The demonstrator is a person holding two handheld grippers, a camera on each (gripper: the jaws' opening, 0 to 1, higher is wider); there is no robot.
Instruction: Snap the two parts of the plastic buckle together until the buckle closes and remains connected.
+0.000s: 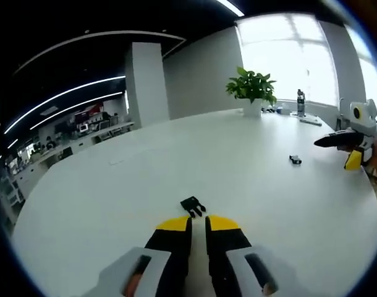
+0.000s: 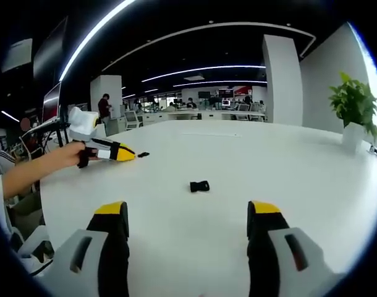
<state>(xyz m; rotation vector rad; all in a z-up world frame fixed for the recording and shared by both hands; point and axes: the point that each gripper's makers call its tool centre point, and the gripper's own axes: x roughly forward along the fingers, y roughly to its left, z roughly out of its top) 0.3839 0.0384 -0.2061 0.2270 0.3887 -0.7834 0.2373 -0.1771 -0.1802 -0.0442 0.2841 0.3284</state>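
Two black plastic buckle parts lie apart on the white table (image 1: pixel 176 161). The pronged part (image 1: pixel 193 206) rests just beyond the yellow tips of my left gripper (image 1: pixel 198 223), whose jaws stand close together with nothing between them. The other part (image 1: pixel 295 160) lies farther off to the right, near my right gripper (image 1: pixel 322 142). In the right gripper view that part (image 2: pixel 199 185) sits ahead of my right gripper (image 2: pixel 186 213), whose jaws stand wide open and empty. The pronged part (image 2: pixel 143 154) shows small at the tip of the left gripper (image 2: pixel 130 154), held by a hand at the left.
A potted plant (image 1: pixel 251 90) in a white pot stands at the table's far edge, with a bottle (image 1: pixel 300 102) and small items beside it near the window. A white pillar (image 1: pixel 145 83) rises beyond the table. Desks and people fill the office behind.
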